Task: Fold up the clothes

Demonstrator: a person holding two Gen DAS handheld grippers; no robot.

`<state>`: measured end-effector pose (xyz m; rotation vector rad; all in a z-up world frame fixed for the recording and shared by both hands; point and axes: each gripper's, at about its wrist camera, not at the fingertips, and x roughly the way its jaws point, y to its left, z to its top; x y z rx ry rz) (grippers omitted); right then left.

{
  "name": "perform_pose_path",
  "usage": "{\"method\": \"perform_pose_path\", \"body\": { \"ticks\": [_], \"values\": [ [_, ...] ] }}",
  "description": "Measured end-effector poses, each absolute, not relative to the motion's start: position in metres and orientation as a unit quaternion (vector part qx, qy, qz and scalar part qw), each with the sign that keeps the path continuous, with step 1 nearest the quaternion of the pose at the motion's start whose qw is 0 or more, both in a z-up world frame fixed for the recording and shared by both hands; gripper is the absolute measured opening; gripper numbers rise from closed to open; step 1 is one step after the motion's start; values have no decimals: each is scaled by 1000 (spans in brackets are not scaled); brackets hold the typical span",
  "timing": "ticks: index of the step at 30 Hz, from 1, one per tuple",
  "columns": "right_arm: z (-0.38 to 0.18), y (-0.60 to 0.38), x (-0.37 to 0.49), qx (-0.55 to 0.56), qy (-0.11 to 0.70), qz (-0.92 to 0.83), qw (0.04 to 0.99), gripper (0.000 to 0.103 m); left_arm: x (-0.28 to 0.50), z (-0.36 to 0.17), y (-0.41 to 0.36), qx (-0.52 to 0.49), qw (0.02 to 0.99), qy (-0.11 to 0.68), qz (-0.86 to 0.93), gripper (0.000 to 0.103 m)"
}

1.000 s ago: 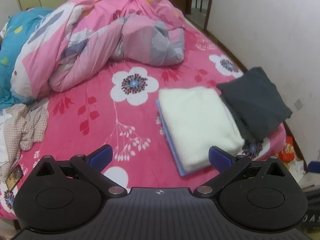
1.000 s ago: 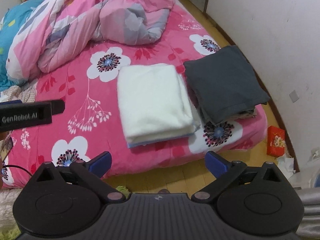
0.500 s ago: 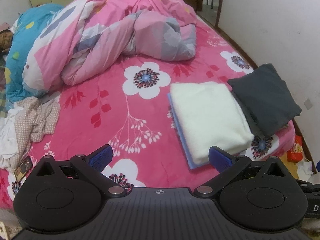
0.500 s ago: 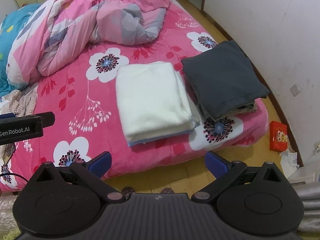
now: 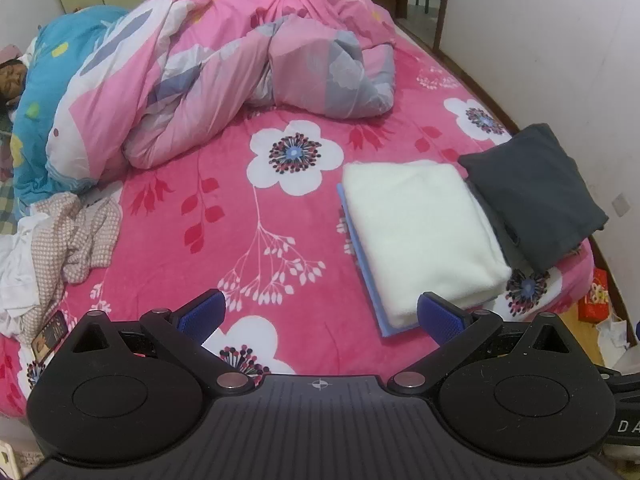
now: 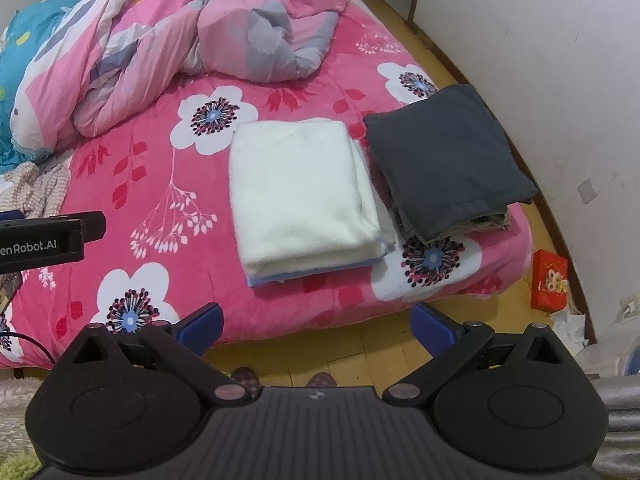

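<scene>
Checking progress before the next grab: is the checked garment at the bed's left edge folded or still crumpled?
Crumpled. The checked garment lies bunched in loose wrinkles, unlike the flat, squared white fleece stack and dark grey stack.

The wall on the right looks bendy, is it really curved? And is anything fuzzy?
Left wrist view: the fisheye lens bows the wall and the bed edge; the picture is sharp, the light soft. Right wrist view: the same bowing along the wall; the white folded cloth looks a little washed out, with no harsh shadows.
</scene>
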<state>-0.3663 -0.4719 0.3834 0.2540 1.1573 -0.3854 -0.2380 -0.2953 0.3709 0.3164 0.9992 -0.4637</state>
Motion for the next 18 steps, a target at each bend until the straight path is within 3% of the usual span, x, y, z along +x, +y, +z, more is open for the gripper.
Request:
{"method": "perform_pose_path", "body": {
  "ticks": [18],
  "values": [
    [381,-466,-355,102,546,-173,813,102,-230,368,-290,147,838,478,-219,103]
  ]
}}
